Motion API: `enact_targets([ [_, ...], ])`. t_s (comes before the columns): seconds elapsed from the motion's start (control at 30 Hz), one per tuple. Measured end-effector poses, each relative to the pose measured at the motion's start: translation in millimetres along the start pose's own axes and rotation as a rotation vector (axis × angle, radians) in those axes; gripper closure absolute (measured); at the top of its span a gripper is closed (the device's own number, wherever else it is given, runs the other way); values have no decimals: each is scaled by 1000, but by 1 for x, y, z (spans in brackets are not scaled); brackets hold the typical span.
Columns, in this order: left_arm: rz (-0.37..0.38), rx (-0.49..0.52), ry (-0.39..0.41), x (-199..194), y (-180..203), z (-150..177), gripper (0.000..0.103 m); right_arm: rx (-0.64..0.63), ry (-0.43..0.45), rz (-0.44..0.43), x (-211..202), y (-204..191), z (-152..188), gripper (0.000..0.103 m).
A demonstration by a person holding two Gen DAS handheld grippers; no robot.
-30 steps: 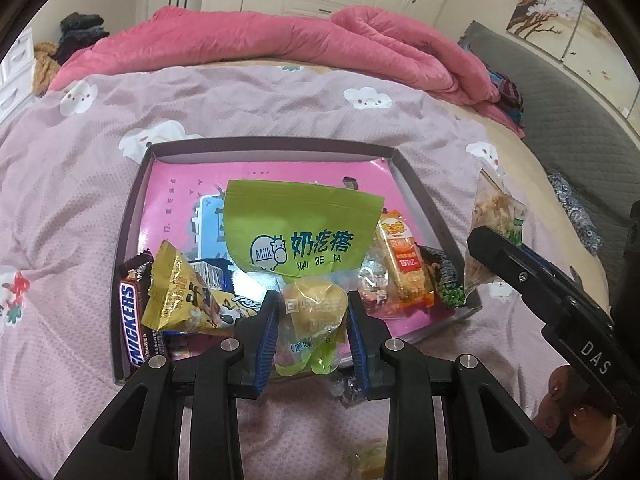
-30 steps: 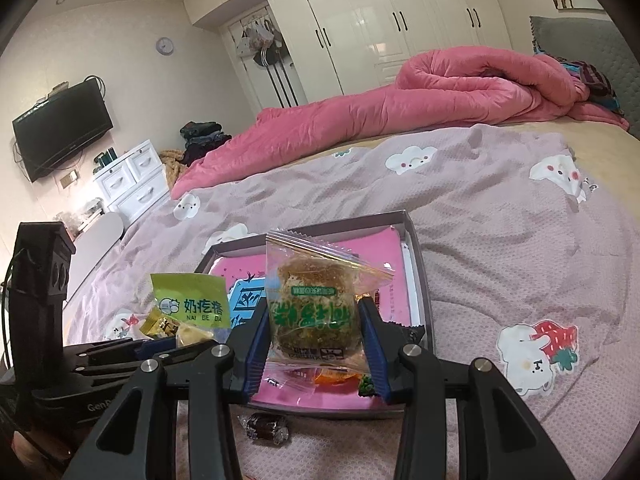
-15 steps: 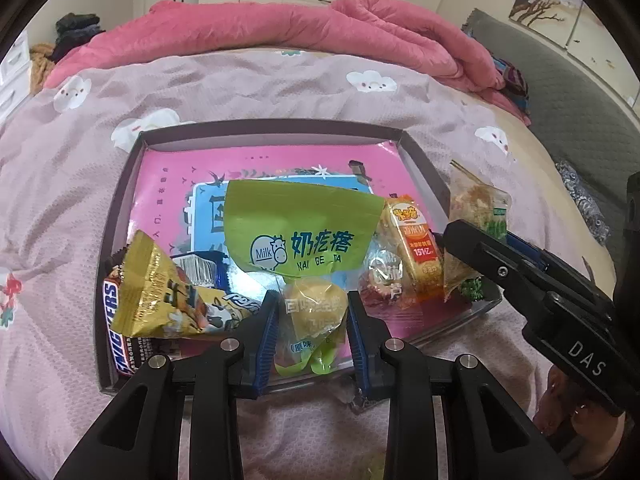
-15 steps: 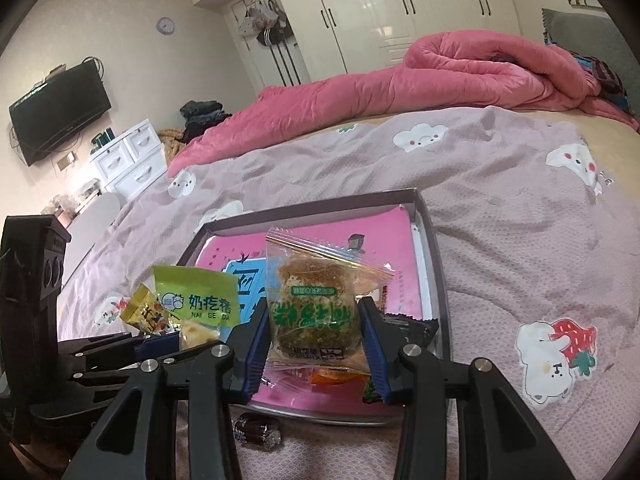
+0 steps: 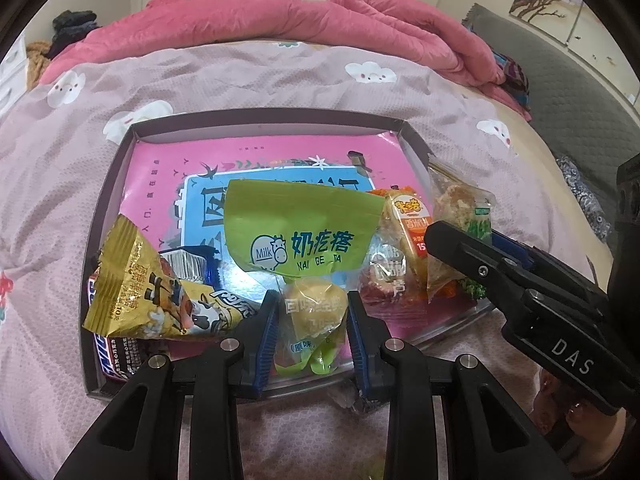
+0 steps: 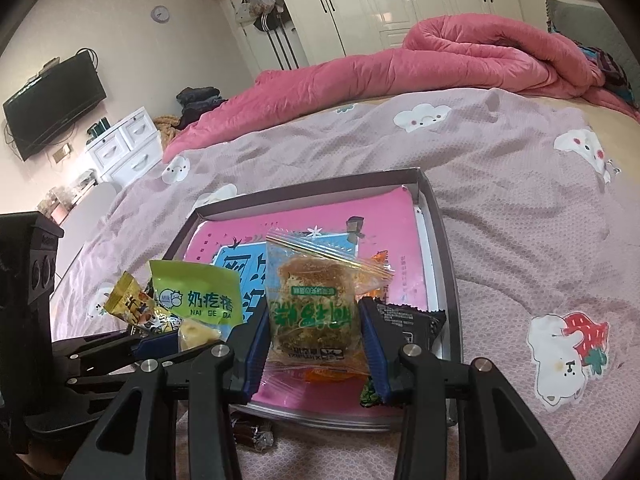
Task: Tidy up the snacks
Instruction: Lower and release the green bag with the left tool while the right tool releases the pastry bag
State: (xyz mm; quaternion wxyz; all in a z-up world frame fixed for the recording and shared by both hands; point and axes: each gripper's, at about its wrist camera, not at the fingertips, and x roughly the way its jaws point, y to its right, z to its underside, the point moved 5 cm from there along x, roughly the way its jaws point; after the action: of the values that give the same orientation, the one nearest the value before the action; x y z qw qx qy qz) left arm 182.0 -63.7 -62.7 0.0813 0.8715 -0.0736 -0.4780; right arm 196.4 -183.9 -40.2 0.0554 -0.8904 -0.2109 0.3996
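Your left gripper (image 5: 308, 328) has its blue pads pressed on the lower, clear part of the green milk snack packet (image 5: 300, 236); the jaws stand only a little apart, with the yellow piece inside the wrapper squeezed between them. The packet stands upright over the near edge of the tray (image 5: 264, 116), and its green top with the cow logo rises above the pink and blue lining. Your right gripper (image 6: 316, 332) holds in the same way a clear packet with a brown cake and green letters (image 6: 310, 304); its pads grip both sides of the packet and it hangs over the near right part of the tray. In the tray, at the left, a gold packet (image 5: 140, 292) lies on top of a Snickers bar (image 5: 110, 354), and a small blue and silver wrapper (image 5: 188, 266) is just behind it. At the right, an orange snack packet (image 5: 412, 224) and a clear one with red content (image 5: 386, 276) lie side by side. A black wrapper (image 6: 408, 320) lies at the tray's right wall, near your right gripper. On the lilac blanket (image 6: 520, 240), just in front of the tray, lies a small dark wrapped piece (image 6: 252, 434); what it is you cannot tell from the right wrist view. The pink duvet (image 5: 320, 24) is bunched at the far side of the bed.
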Motion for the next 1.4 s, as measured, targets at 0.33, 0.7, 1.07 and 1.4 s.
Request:
enact_targets([
  [0.33,-3,8,-21,7,2,2,69,-23,-30,-11,9,-5,3,59],
  [0.7,-1,-5,-23,9,0,3,69,-4,-41,1,11,-2,6,59],
  [1.07,4,-5,-20,6,-1,3,67,21,-43,7,9,3,8,58],
  [1.4,-1,7,-11,1,1,3,67,20,-22,9,5,4,6,57],
])
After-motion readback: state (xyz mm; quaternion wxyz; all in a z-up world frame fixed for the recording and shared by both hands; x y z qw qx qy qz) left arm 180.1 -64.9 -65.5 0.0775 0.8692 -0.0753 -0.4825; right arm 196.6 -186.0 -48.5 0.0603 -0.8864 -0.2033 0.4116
